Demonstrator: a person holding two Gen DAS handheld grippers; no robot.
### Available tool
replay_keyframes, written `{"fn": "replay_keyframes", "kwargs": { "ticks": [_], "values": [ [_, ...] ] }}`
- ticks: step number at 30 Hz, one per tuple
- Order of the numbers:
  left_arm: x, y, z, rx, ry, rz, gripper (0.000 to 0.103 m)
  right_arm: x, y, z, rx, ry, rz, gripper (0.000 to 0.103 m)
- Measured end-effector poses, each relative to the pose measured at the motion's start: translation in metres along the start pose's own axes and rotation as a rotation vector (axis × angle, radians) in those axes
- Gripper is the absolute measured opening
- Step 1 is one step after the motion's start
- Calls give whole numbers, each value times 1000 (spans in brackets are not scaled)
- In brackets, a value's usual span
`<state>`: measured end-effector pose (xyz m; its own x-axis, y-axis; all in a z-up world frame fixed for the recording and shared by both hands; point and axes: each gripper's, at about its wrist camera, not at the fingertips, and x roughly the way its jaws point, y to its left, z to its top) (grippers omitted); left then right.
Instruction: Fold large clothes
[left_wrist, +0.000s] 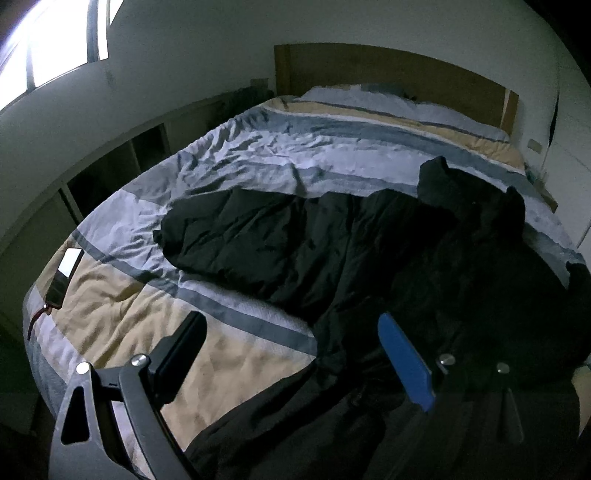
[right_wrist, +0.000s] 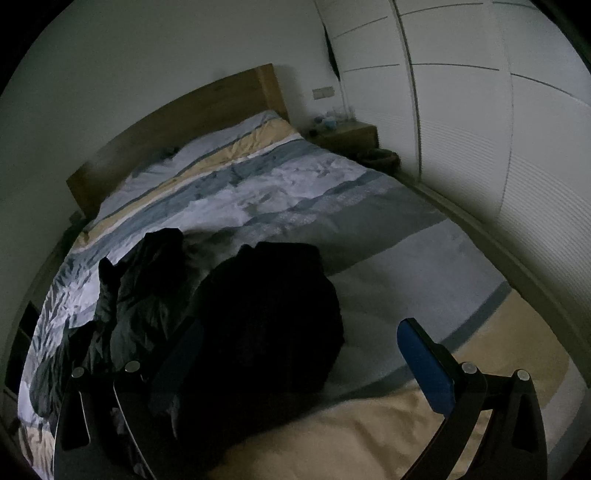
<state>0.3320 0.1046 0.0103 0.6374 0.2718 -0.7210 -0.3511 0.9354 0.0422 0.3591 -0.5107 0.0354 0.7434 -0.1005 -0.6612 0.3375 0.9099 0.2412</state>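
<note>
Lying beyond both spread jaws: black jacket (left_wrist: 332, 251).

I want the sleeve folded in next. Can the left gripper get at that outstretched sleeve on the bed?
Probably yes: the left gripper is open above the bedspread, and nothing lies between it and the jacket sleeve.

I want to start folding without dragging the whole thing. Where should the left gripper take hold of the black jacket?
Probably the outstretched sleeve of the black jacket, near its cuff end. It lies flat and alone on the striped duvet, clear of the bunched body. Bring the open left gripper from the foot of the bed and pinch the cuff edge.
</note>
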Motion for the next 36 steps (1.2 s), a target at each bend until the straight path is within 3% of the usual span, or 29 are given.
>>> {"fn": "replay_keyframes", "kwargs": {
  "ticks": [6, 16, 24, 27, 29, 30, 32, 36],
  "values": [
    [24, 6, -8, -8, 37, 21, 95, 41, 7, 14, 33, 50, 3, 103],
    [54, 34, -20, -44, 71, 51, 95, 100, 85, 32, -78, 112, 18, 103],
    [68, 62, -30, -86, 100, 82, 95, 172, 113, 24, -155, 251, -123, 102],
    [67, 70, -31, -99, 99, 90, 95, 179, 100, 17, -144, 278, -169, 79],
    [67, 74, -31, -107, 97, 92, 95, 178, 89, 12, -141, 288, -174, 49],
    [66, 74, -31, -111, 96, 90, 95, 175, 83, 11, -131, 291, -157, 42],
    [62, 74, -31, -115, 92, 84, 95, 162, 67, 9, -102, 283, -115, 20],
    [53, 72, -30, -119, 82, 67, 95, 132, 43, 5, -44, 230, -46, 13]
  ]
}}
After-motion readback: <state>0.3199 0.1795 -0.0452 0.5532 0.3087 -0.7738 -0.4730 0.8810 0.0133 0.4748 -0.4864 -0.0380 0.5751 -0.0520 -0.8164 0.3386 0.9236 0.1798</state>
